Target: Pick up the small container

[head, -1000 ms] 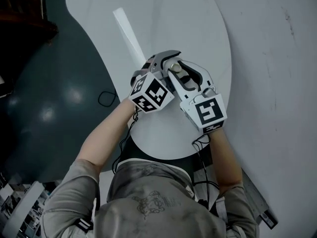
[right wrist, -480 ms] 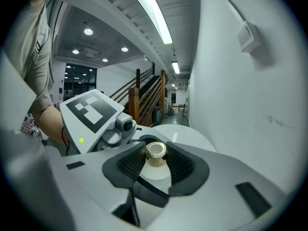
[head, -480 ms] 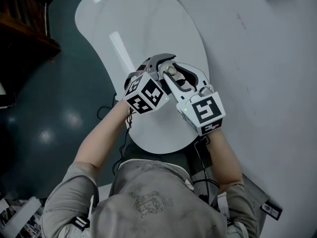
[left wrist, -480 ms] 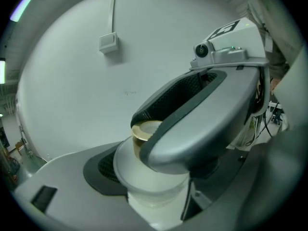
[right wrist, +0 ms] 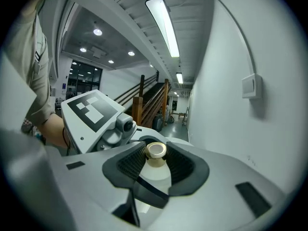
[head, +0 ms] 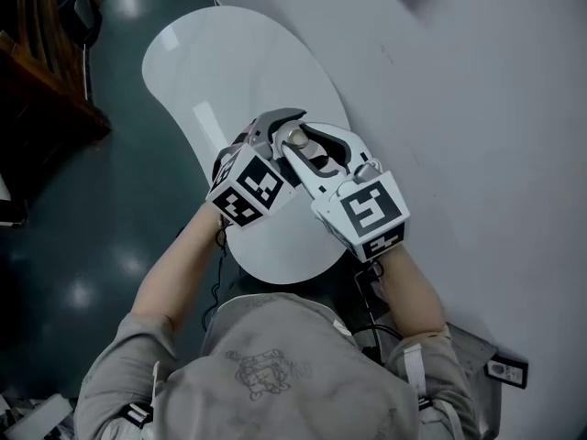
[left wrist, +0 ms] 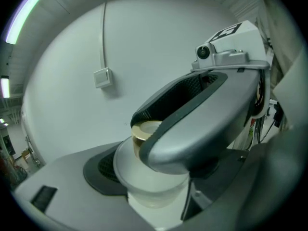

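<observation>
The small container (head: pixel 296 138), translucent white with a tan cap, hangs in the air above the white table (head: pixel 211 62). Both grippers clamp it from opposite sides. In the head view my left gripper (head: pixel 275 128) is shut on it from the left and my right gripper (head: pixel 310 145) from the right. In the right gripper view the tan cap (right wrist: pixel 156 151) stands upright between that gripper's black pads (right wrist: pixel 132 165). In the left gripper view the container (left wrist: pixel 153 189) sits against that gripper's pad (left wrist: pixel 102 170), and the right gripper's grey jaw crosses over it and hides part of it.
A pale wall (head: pixel 477 108) runs along the right, with a switch box (left wrist: pixel 103 77) and cable on it. Dark teal floor (head: pixel 83 209) lies to the left, with dark wooden furniture (head: pixel 37 99) at the far left. The person's arms and grey shirt fill the lower head view.
Both grippers have risen together with the container held between them. The table now lies farther below and looks smaller. Neither grip has changed.
</observation>
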`<action>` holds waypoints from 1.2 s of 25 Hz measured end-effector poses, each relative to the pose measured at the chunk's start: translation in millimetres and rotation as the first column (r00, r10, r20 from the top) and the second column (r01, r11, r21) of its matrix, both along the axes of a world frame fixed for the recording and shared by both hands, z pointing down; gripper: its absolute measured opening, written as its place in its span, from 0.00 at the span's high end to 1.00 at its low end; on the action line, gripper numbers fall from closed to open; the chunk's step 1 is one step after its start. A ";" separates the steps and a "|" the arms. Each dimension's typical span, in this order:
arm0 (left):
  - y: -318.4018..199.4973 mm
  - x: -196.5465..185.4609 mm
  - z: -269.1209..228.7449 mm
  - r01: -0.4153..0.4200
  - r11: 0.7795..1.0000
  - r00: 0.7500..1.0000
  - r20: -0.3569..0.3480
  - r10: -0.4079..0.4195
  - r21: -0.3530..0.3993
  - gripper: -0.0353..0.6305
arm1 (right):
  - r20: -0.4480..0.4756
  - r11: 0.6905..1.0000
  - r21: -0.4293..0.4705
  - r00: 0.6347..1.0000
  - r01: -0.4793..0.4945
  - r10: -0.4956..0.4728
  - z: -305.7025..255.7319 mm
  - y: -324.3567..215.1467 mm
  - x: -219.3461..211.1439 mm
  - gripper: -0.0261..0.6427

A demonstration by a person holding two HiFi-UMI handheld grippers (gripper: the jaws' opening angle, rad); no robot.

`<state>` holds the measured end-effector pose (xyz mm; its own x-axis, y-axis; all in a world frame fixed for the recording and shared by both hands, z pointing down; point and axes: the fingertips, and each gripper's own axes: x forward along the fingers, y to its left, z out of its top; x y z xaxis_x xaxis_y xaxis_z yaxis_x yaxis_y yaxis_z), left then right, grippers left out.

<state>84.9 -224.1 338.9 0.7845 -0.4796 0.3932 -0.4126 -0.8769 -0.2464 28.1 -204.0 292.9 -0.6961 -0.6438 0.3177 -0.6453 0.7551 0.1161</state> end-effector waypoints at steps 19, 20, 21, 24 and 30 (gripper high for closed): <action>98.1 -29.0 -56.1 0.057 0.998 0.998 0.009 -0.057 0.034 0.44 | 0.050 0.995 0.069 0.996 0.069 -0.072 -59.0 102.6 -27.9 0.76; 100.6 -30.6 -55.0 0.061 0.998 0.998 0.014 -0.061 0.032 0.44 | 0.054 0.995 0.065 0.996 0.072 -0.076 -58.1 105.1 -29.2 0.76; 103.1 -31.8 -53.3 0.065 0.997 0.998 0.022 -0.066 0.030 0.44 | 0.060 0.995 0.058 0.995 0.076 -0.080 -56.8 107.6 -30.0 0.76; 111.7 -32.1 -44.8 0.074 0.997 0.997 0.029 -0.074 0.006 0.44 | 0.074 0.996 0.033 0.993 0.087 -0.089 -49.4 115.6 -29.7 0.76; 124.3 -29.6 -26.3 0.084 0.995 0.996 -0.011 -0.085 -0.048 0.44 | 0.062 0.995 -0.005 0.993 0.105 -0.104 -30.1 126.7 -28.7 0.76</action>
